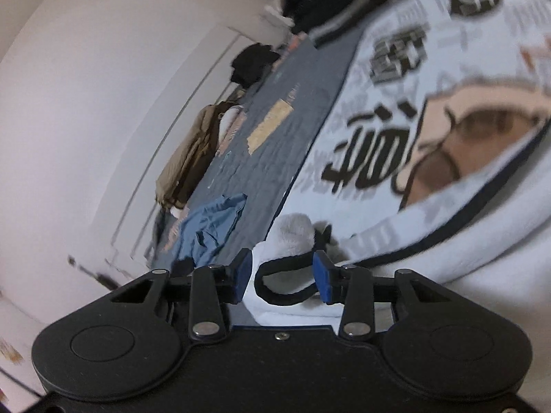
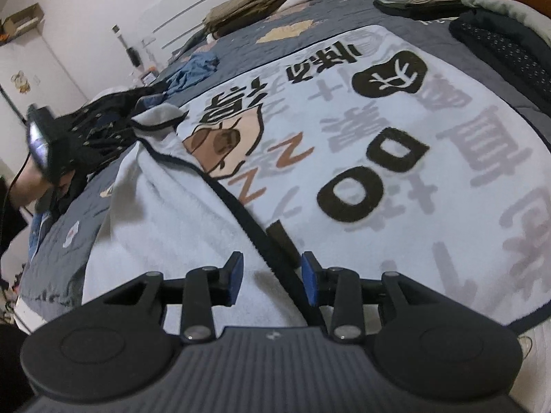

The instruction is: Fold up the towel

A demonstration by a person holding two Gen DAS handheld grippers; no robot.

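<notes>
A white towel (image 2: 396, 179) printed with dark characters and a cartoon figure lies spread on a grey quilted bed (image 2: 241, 48). Its black-trimmed edge is turned over, showing the plain white underside (image 2: 165, 213). In the left wrist view my left gripper (image 1: 284, 277) is shut on a bunched towel corner (image 1: 292, 237), the black hem curled in a loop between the blue pads. My right gripper (image 2: 272, 278) is shut on the same trimmed edge further along, with the black hem (image 2: 275, 258) running between its pads. The left gripper (image 2: 44, 144) also shows at the far left of the right wrist view.
A crumpled blue garment (image 1: 210, 230) lies on the bed beyond the towel. A tan garment (image 1: 186, 165) and black clothes (image 1: 251, 62) sit along the white wall (image 1: 86, 103). Stacked dark clothing (image 2: 499, 48) borders the towel's far right.
</notes>
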